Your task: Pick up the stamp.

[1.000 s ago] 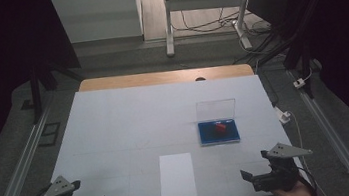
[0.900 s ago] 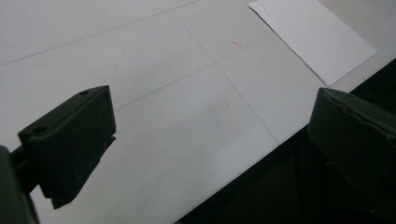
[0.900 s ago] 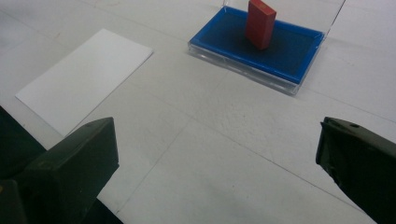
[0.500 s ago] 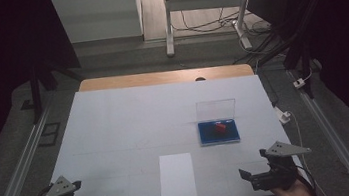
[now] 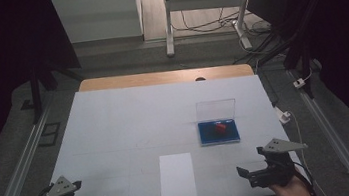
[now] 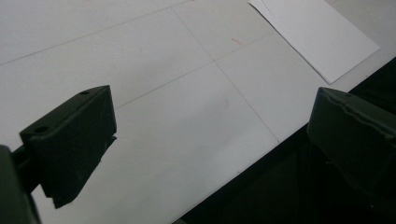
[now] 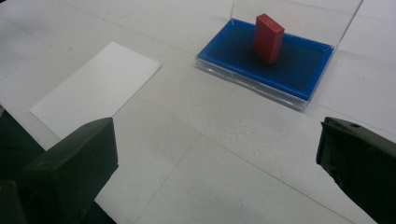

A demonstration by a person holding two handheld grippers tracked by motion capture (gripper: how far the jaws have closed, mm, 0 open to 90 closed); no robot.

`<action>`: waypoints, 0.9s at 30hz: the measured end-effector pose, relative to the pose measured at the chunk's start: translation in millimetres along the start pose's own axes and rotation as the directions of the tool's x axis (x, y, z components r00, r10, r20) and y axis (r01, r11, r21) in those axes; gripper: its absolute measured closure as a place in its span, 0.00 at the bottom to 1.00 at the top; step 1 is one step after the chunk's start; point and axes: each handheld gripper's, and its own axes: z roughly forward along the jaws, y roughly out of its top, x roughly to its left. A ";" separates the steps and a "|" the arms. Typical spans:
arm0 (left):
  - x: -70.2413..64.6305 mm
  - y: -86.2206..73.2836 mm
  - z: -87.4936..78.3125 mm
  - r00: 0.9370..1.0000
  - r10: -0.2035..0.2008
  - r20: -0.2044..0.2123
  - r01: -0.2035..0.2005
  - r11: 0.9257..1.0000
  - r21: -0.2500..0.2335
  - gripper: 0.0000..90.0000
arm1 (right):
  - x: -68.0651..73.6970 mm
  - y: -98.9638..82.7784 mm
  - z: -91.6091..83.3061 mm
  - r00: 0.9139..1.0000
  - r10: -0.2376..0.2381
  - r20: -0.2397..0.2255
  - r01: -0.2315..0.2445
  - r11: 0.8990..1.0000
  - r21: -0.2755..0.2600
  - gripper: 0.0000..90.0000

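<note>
Both grippers barely shifted — red block (image 7: 268, 37) partly behind clear lid (image 7: 299, 16).

One red block (image 7: 268, 37), one blue tray (image 7: 299, 60), one white sheet (image 7: 98, 88), two grippers.

Red block (image 7: 268, 37): small, rectangular, standing upright on end inside blue-lined tray. Blue tray (image 7: 243, 60): shallow, clear-edged, clear lid raised upright at its far side. White paper sheet (image 5: 177, 176): flat, near desk's front edge.
</note>
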 end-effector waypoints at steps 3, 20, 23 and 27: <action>0.0 0.0 0.2 1.000 -0.002 -0.002 0.002 1.000 0.001 0.02 | 1.3 2.4 2.9 1.000 -0.013 -0.011 0.013 1.000 0.006 0.00; 0.0 0.2 0.6 1.000 -0.004 -0.009 0.004 1.000 0.004 0.02 | -2.5 15.6 14.9 0.998 0.009 -0.060 -0.009 1.000 -0.009 0.00; 0.1 0.2 0.6 1.000 -0.005 -0.010 0.005 1.000 0.006 0.02 | -3.2 18.1 17.4 0.998 0.014 -0.064 -0.015 1.000 -0.012 0.00; 0.3 0.2 0.5 1.000 -0.008 -0.009 0.008 1.000 0.004 0.02 | -5.0 21.5 23.2 0.997 0.021 -0.075 -0.022 1.000 -0.009 0.00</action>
